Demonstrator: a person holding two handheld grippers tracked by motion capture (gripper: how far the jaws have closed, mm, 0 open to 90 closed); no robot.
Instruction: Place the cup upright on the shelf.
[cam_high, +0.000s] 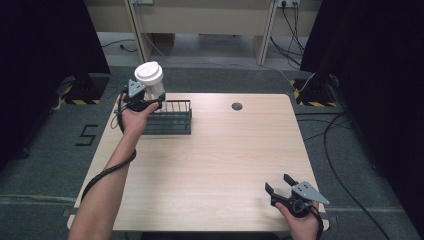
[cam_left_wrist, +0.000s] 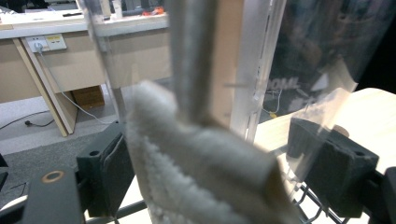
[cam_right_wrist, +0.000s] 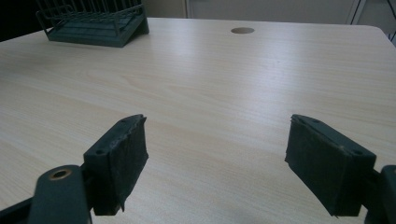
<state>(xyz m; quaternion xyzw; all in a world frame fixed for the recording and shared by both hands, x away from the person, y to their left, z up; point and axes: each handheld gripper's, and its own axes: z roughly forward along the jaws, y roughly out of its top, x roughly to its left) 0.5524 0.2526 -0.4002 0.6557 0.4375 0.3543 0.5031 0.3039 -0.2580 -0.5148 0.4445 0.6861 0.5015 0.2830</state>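
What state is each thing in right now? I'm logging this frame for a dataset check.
Left gripper: shut on the clear container, held above the rack.
Clear container: lifted, white lid on, white fuzzy cloth inside.
Wire rack: standing on the table, nothing seen in it.
Right gripper: open, holding nothing, low over the table.

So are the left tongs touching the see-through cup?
Touching. In the left gripper view the cup sits squeezed between both black pads. The high view shows the left tongs holding it above the rack.
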